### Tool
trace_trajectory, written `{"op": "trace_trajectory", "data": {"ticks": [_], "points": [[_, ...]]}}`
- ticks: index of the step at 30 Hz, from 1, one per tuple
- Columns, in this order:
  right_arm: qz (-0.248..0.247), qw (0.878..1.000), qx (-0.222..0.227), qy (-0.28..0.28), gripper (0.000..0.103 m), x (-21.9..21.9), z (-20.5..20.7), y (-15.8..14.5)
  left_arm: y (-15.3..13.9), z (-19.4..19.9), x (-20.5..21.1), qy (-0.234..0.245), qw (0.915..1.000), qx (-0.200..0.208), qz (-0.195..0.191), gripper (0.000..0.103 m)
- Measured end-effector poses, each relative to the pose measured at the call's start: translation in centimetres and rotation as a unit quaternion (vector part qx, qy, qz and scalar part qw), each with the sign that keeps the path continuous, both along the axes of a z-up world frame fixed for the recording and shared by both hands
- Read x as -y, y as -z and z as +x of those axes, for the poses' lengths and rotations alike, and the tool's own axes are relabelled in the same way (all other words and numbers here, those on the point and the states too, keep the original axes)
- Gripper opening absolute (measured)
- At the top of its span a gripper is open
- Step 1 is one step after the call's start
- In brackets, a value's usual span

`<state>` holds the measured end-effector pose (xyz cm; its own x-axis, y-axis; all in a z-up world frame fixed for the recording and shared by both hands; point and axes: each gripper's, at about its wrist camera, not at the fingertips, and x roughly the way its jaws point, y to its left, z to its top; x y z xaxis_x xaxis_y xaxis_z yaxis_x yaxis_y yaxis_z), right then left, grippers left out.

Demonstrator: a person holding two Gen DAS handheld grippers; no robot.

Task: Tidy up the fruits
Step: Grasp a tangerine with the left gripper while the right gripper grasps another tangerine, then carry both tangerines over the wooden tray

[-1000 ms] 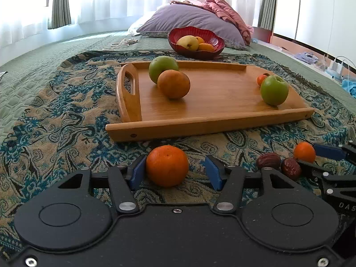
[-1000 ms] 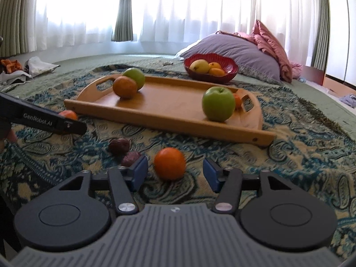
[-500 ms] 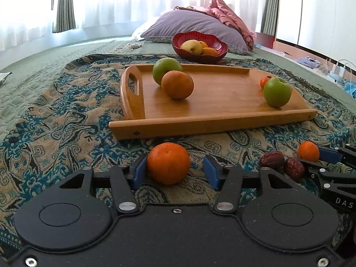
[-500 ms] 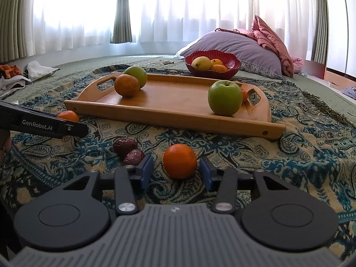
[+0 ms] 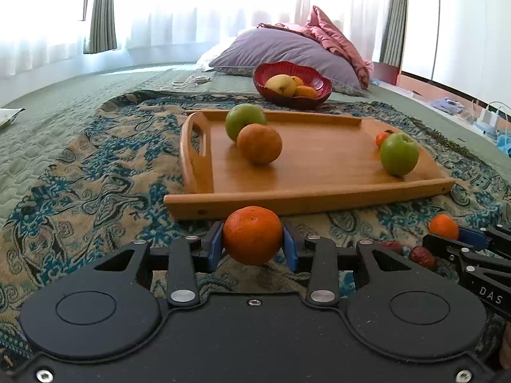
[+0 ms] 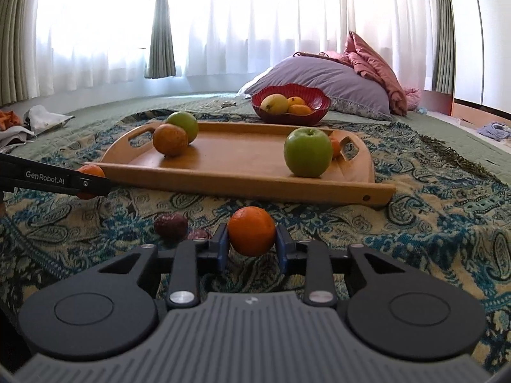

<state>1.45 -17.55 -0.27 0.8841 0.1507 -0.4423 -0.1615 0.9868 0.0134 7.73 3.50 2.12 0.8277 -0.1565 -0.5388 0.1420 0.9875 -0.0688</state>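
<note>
Both grippers have drawn their jaws in since a moment ago, when each orange sat loose between wide blue pads; the scene around them has not shifted. Spread over the bed, the patterned blanket [image 5: 95,172] carries the wooden tray [image 5: 319,172], which already holds two green apples, a large orange and a small one by the far handle, with the red bowl [image 5: 292,91] of yellow fruit beyond it. Just in front of the tray, the left gripper [image 5: 252,244] is closing on one orange [image 5: 252,239], pads touching both its sides, and the right gripper [image 6: 251,239] is closing on a smaller orange [image 6: 251,230] in the same way. Two dates [image 6: 171,225] lie on the blanket between them. Grasping looks like the step in hand; next, each fruit probably needs lifting clear of the tray's rim and setting down inside.
</note>
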Motion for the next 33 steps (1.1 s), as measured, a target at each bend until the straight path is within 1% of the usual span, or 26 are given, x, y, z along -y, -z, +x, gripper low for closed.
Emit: {"op": "trace_trajectory", "data": {"ticks": [6, 13, 18, 23, 27, 29, 33], "points": [[-0.007, 1.0, 0.011, 0.004, 0.035, -0.3, 0.7, -1.1, -0.9, 0.9, 1.1, 0.011, 0.9999, 0.004, 0.0, 0.036], [0.005, 1.0, 0.013, 0.015, 0.035, -0.1, 2.6, -2.4, -2.6, 2.6, 2.2, 0.02, 0.9996, 0.016, -0.009, 0.037], [0.016, 1.0, 0.014, 0.021, 0.035, 0.5, 4.7, -3.8, -4.6, 5.2, 2.5, 0.028, 0.999, 0.024, -0.025, 0.037], [0.03, 0.999, 0.012, 0.028, 0.035, 1.5, 7.9, -5.6, -6.2, 8.7, 3.6, 0.043, 0.9984, 0.028, -0.024, 0.037], [0.039, 0.999, -0.011, 0.029, 0.035, 2.6, 11.5, -6.7, -7.1, 12.6, 4.5, 0.058, 0.9981, 0.011, -0.016, 0.037], [0.041, 0.998, -0.025, 0.03, 0.035, 3.1, 13.3, -7.2, -7.2, 14.7, 4.9, 0.063, 0.9979, -0.006, -0.012, 0.037], [0.051, 0.996, -0.072, 0.02, 0.035, 3.8, 17.2, -7.5, -6.7, 18.5, 5.6, 0.067, 0.9966, -0.046, -0.018, 0.037]]}}
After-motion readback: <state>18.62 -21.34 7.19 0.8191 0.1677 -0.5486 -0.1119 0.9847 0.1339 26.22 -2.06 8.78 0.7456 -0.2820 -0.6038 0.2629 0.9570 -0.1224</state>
